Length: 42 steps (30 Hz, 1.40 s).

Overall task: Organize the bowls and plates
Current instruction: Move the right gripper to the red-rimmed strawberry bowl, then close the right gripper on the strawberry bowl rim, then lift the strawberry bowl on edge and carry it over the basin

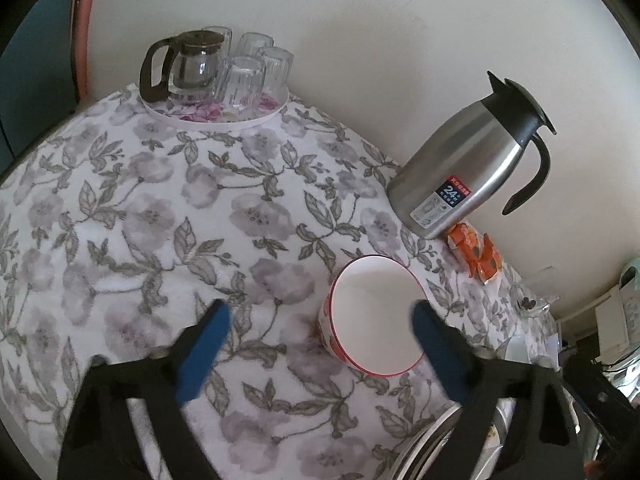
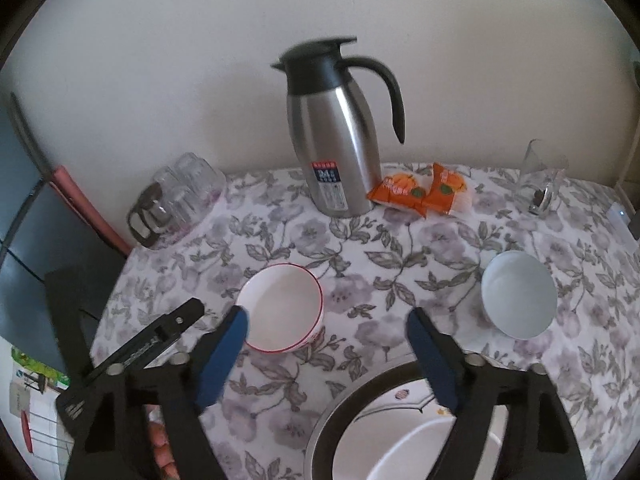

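Note:
A white bowl with a red rim [image 1: 374, 316] stands on the floral tablecloth; it also shows in the right wrist view [image 2: 280, 308]. My left gripper [image 1: 320, 320] is open, its right finger just over the bowl's near right rim. My right gripper [image 2: 328, 322] is open and empty above the cloth, its left finger beside the same bowl. A pale blue bowl [image 2: 519, 294] stands to the right. Stacked plates with a dark-rimmed one [image 2: 340, 400] lie at the near edge, a white dish on top [image 2: 400, 432]; their edge shows in the left wrist view [image 1: 432, 432].
A steel thermos jug [image 2: 336, 132] stands at the back by the wall, also in the left wrist view [image 1: 468, 164]. Orange snack packets [image 2: 420, 192] lie beside it. A tray with a glass pot and glasses [image 1: 212, 76] sits at the far left. A clear glass item [image 2: 542, 176] stands far right.

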Tool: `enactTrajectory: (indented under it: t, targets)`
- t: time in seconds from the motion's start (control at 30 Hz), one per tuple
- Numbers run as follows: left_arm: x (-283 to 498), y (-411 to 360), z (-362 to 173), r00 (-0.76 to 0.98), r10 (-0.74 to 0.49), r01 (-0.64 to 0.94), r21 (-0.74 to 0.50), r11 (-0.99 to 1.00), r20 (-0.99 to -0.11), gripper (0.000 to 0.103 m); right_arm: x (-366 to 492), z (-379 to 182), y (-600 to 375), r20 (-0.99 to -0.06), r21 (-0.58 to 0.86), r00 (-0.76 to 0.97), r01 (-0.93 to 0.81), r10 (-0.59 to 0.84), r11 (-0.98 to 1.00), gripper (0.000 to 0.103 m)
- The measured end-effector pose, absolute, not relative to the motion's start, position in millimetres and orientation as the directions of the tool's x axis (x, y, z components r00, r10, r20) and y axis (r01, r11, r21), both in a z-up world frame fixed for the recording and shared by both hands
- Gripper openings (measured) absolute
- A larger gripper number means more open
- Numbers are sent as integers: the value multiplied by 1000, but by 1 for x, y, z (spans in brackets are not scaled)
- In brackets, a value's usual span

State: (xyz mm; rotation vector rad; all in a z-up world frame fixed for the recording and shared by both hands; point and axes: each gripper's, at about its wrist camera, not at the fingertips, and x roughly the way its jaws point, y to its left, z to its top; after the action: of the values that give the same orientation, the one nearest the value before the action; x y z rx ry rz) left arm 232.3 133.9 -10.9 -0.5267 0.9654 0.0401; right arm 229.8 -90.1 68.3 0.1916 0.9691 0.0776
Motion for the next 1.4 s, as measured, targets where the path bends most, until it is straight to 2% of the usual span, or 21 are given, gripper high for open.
enactTrajectory:
  t: [0.3, 0.43, 0.73, 0.87, 1.07, 1.23, 1.4]
  targets:
    - [251, 136, -27, 573, -237, -248, -441, 863, -785, 81, 268, 18, -73, -875, 204, 461, 82, 144, 975, 61]
    - [260, 135, -38, 555, -257, -245, -450, 859, -791, 72, 280, -4, -66, -897, 199, 418, 99, 141, 975, 52]
    - [277, 125, -64, 512, -290, -233, -456, 859, -809, 59, 297, -42, -67, -926, 176, 359, 137, 117, 975, 46]
    - [282, 116, -70, 497, -303, -214, -453, 866, -813, 50, 302, -50, -63, -930, 169, 350, 126, 116, 977, 42]
    - [287, 108, -82, 471, -321, -206, -457, 865, -821, 39, 308, -62, -57, -937, 159, 332, 115, 113, 981, 34]
    - [290, 106, -87, 467, -323, -211, -458, 863, -823, 37, 311, -69, -56, -940, 153, 322, 116, 108, 981, 28]
    - [291, 108, -91, 466, -322, -218, -460, 861, -824, 25, 313, -76, -58, -944, 152, 311, 121, 108, 981, 20]
